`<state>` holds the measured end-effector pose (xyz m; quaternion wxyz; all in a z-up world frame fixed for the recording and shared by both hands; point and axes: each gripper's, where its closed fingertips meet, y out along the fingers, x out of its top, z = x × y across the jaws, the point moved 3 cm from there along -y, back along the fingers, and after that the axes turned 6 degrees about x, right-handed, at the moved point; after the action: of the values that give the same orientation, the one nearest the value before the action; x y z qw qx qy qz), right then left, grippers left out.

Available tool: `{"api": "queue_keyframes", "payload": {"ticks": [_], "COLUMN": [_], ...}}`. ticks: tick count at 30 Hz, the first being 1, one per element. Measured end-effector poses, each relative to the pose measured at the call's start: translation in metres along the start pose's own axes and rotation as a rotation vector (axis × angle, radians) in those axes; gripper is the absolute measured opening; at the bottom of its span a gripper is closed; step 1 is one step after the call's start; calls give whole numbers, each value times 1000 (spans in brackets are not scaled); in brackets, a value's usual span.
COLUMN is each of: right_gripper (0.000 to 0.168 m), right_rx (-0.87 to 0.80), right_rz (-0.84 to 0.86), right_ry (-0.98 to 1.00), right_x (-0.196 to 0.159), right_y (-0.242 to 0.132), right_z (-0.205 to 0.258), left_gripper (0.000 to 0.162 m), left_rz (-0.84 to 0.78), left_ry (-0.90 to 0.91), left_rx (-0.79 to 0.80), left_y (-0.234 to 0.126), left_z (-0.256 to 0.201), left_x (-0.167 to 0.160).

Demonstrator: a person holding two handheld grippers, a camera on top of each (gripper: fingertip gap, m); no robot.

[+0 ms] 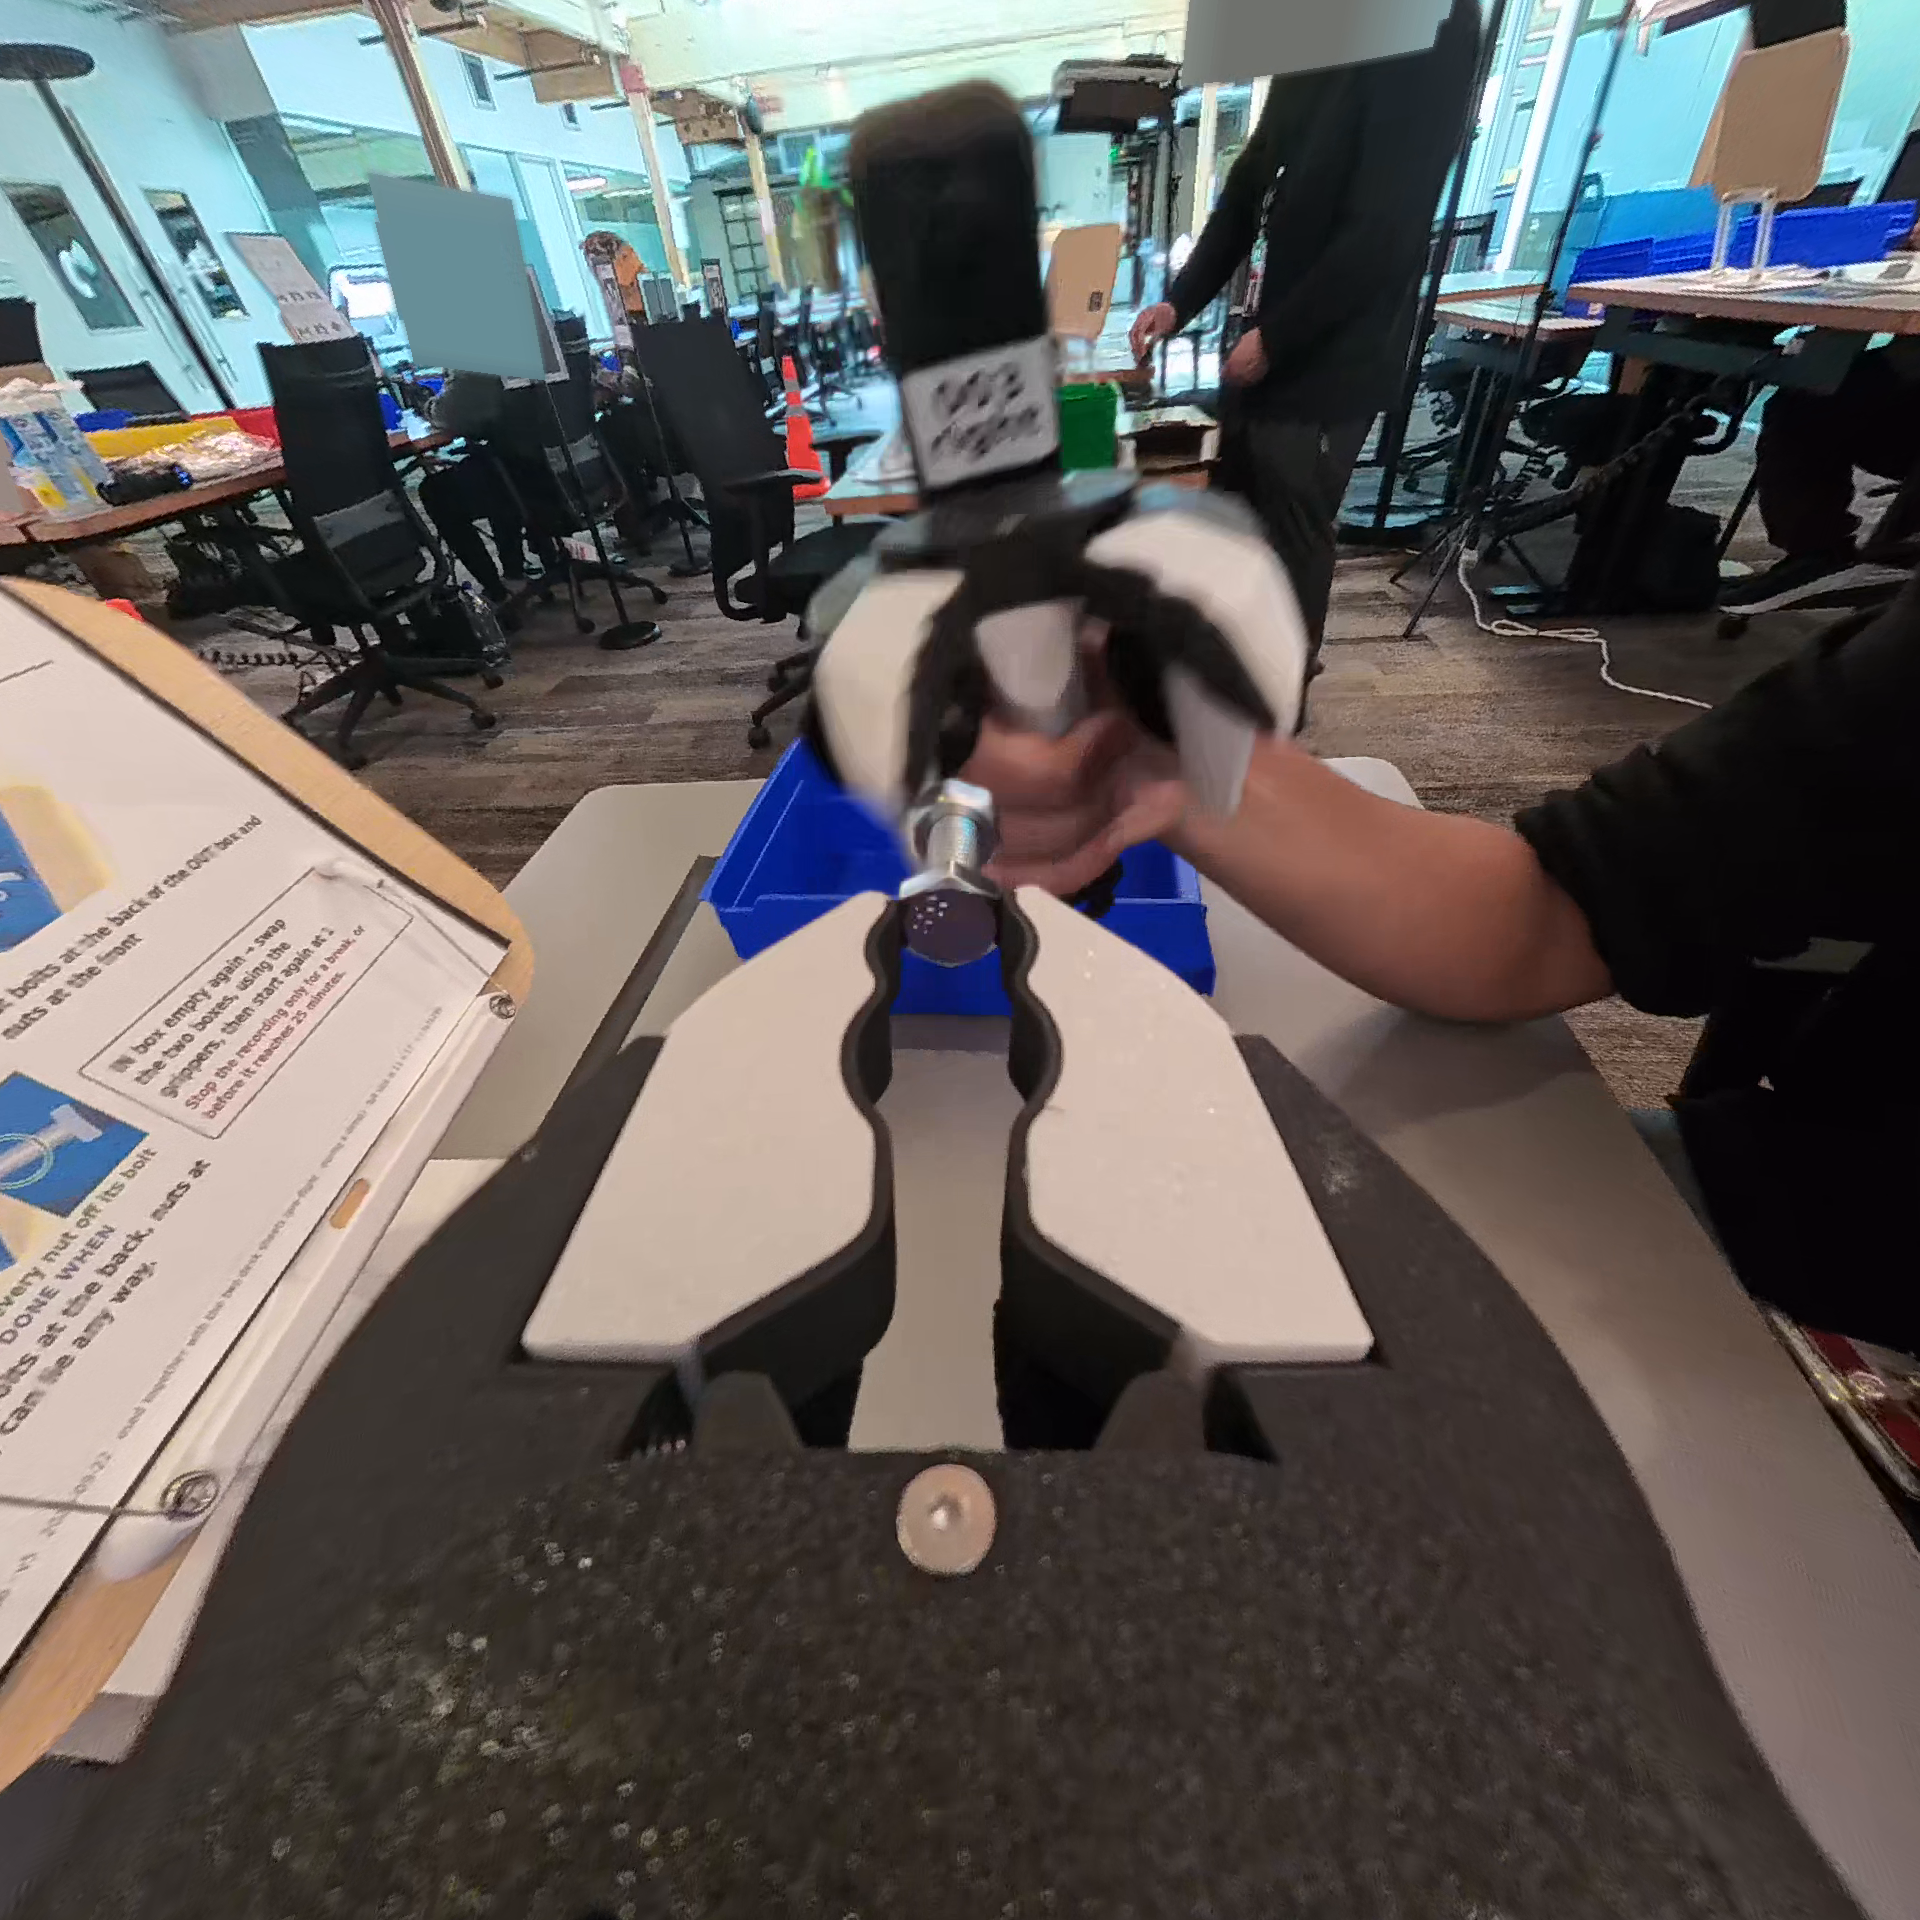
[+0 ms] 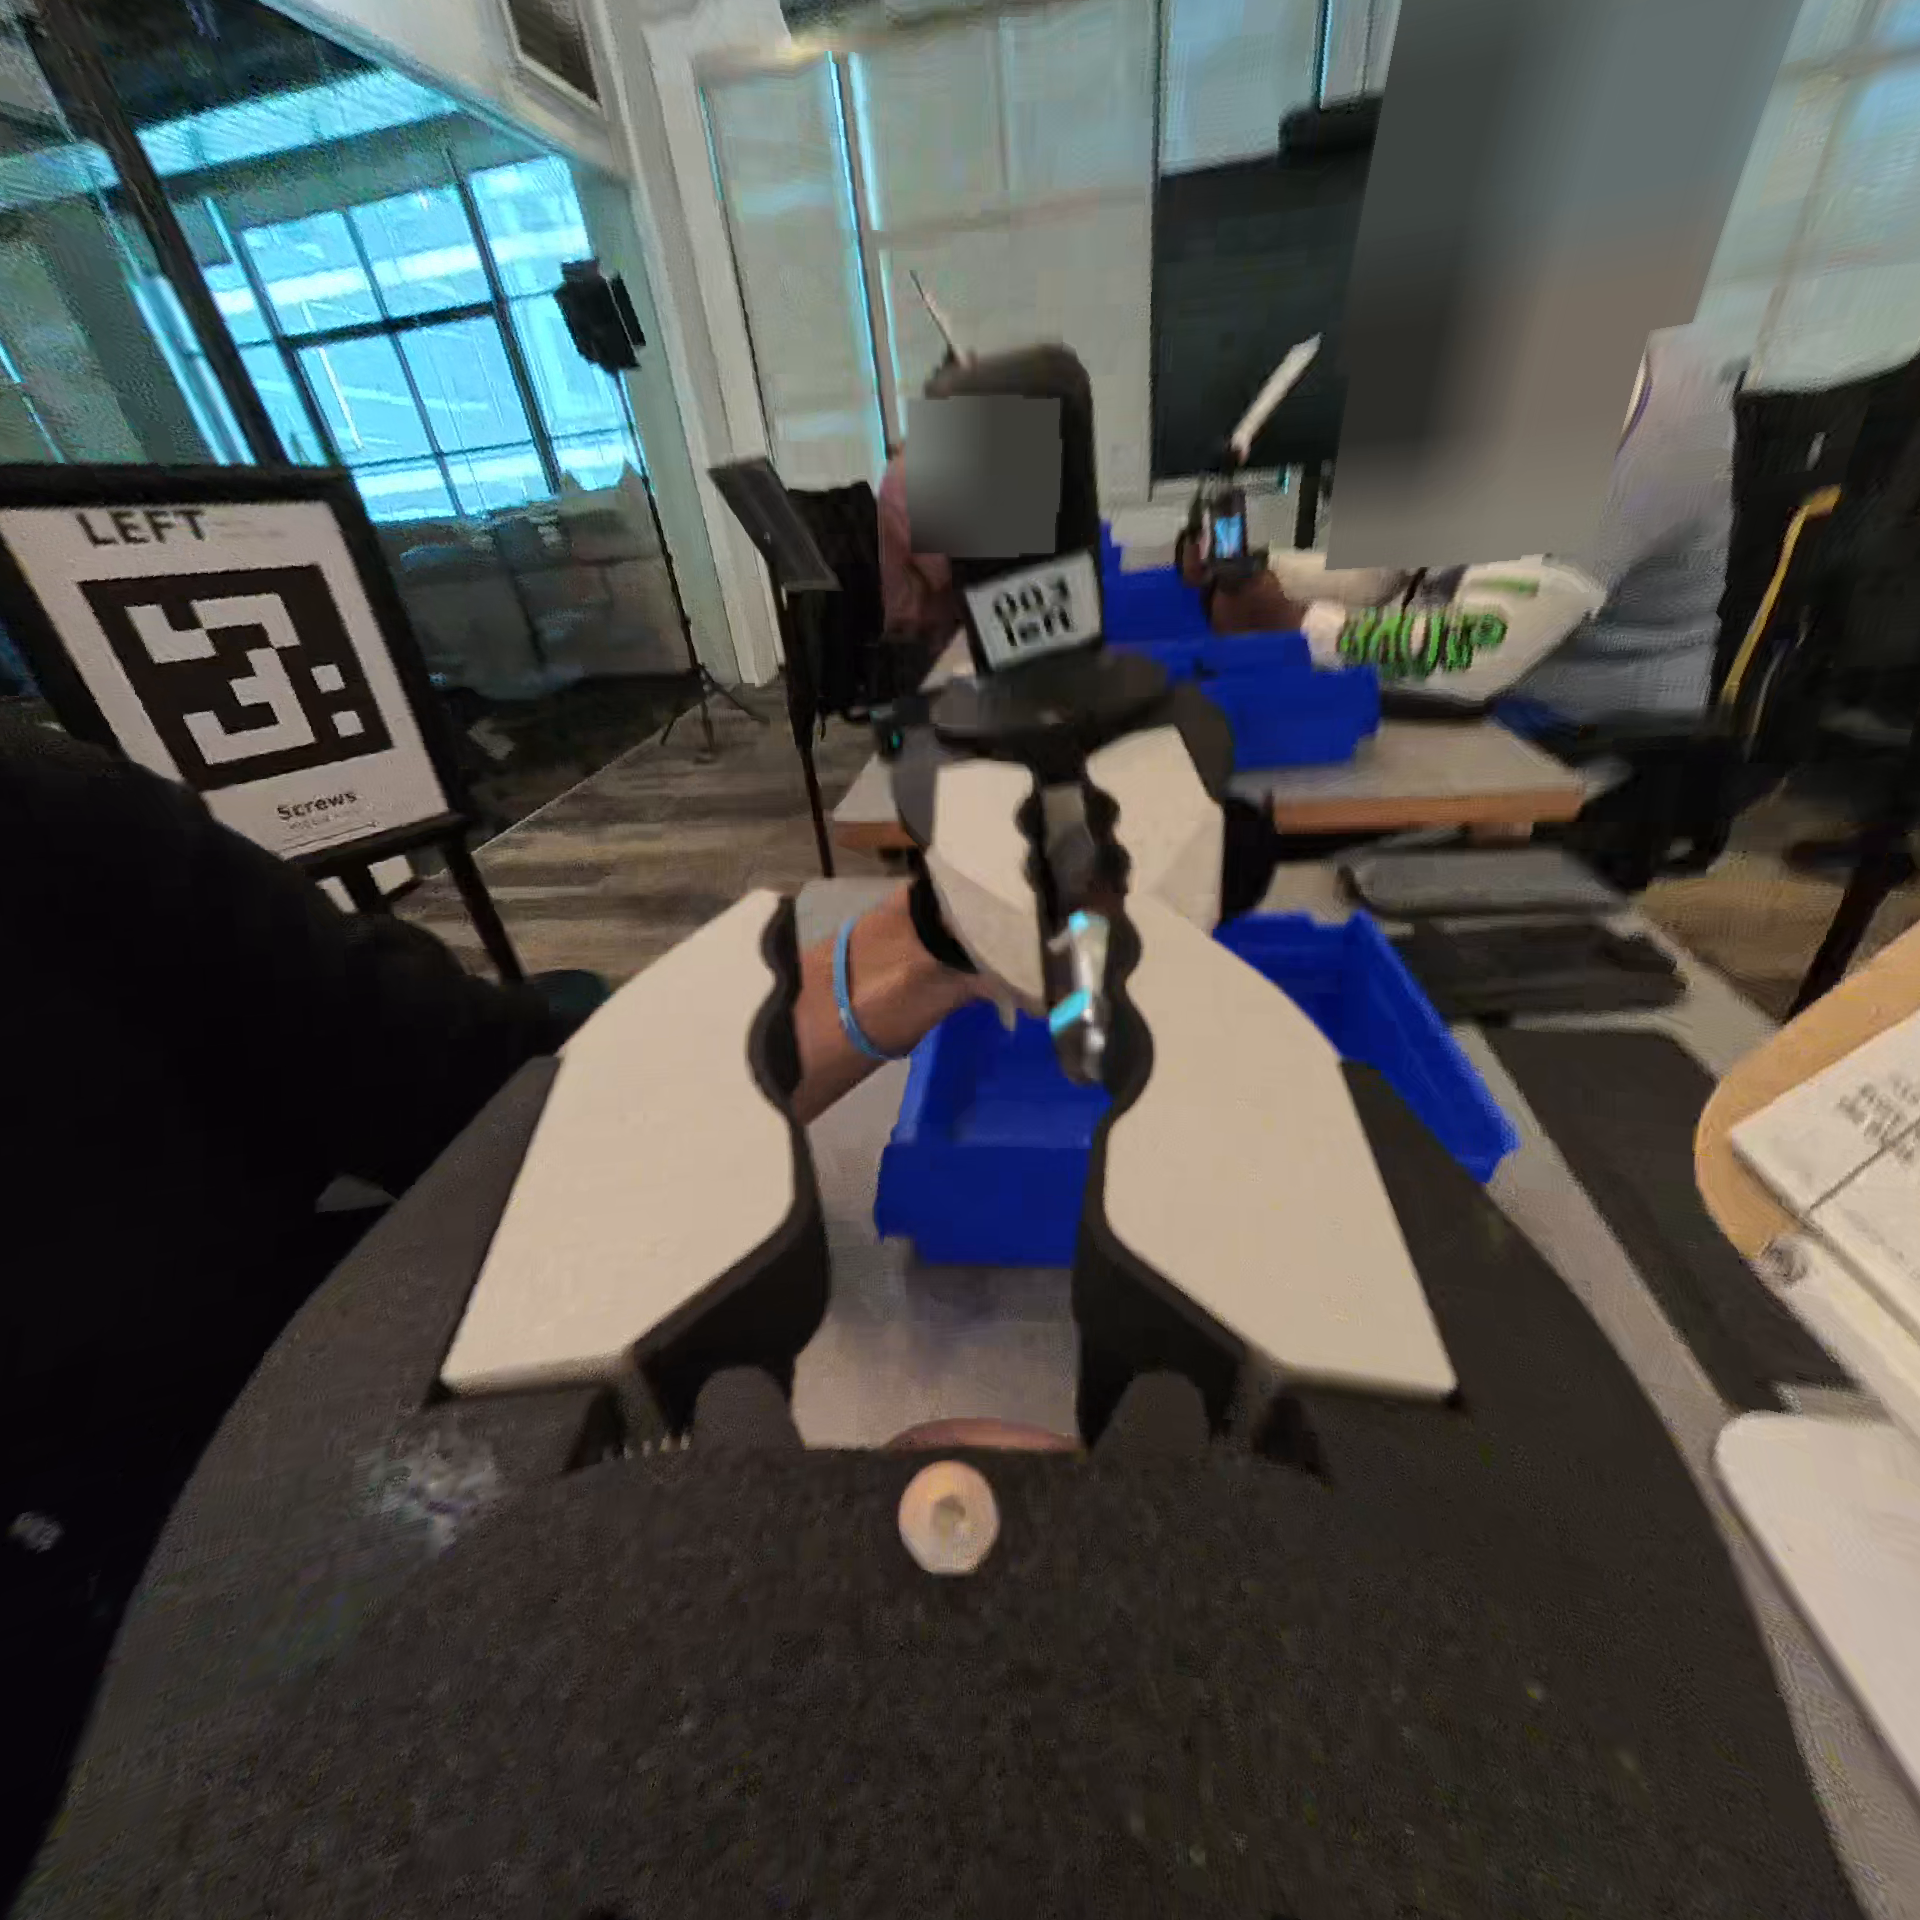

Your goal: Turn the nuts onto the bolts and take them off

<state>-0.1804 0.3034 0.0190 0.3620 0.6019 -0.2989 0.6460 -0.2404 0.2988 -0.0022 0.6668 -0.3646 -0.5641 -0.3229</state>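
Black sleeve [image 1: 1766, 883], blue wristband [image 2: 854, 992], possibly rubber; white-fingered black left gripper [image 1: 948, 925].

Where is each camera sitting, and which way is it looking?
Left wrist view: sits on the left gripper and looks forward over the blue bin at the right gripper. The person's hand and forearm show.
Right wrist view: sits on the right gripper and looks back at the left gripper. A wrist with a blue band shows.
Shared: both see the bolt, the blue bin and the opposite gripper.
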Motion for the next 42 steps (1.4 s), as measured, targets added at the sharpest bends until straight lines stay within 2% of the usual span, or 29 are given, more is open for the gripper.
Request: {"api": "queue_keyframes", "payload": {"ticks": [2,4,8,10,11,12,15,17,21,23,25,26,30,32,35,37,42], "right_gripper": [54,59,64,59,59,67,61,59,61,58,58,66,63,63,63,60,62], "right_rx": [-3,-48,-75,-44,-16,-24,-58,-67,-101,-57,-26,-30,-108,-114,-80,-43,-54], "right_rz": [-101,-109,95,145,115,91,-38,-79,75,139,105,80,-69,-41,126,171,-41], "right_ry": [-92,-74,103,135,113,86,-49,-37,99,159,115,82,-61,-4,130,135,-26], "right_x": [23,27,-18,-28,-22,-14,15,22,-13,-26,-18,-10,19,12,-22,-31,11], "right_y": [-9,-17,-8,1,5,6,-1,-9,-9,-2,4,5,-8,-12,-6,1,-4], "right_z": [13,9,-14,-13,-7,-3,8,9,-11,-11,-3,0,4,-2,-11,-9,4], "left_gripper": [17,16,16,17,17,16,17,17,16,16,16,16,16,16,16,16,17], "left_rz": [23,3,-28,-25,-16,-17,16,6,-51,-52,-48,-44,-16,-37,-47,-40,4], "left_ry": [-5,-10,-4,3,3,2,11,9,7,10,8,4,3,3,17,21,11], "left_rx": [20,9,-9,-7,-5,-12,27,14,-11,-13,-9,-16,-1,-11,-16,-17,13], "left_y": [0,-1,-4,-3,-2,-2,-2,-4,-10,-10,-9,-9,-6,-7,-8,-7,-3], "left_z": [4,4,-1,-2,-1,-2,2,1,-4,-4,-3,-3,0,-2,-6,-7,1], "left_x": [-4,-2,4,4,3,3,0,1,10,11,9,8,3,6,10,10,0]}}
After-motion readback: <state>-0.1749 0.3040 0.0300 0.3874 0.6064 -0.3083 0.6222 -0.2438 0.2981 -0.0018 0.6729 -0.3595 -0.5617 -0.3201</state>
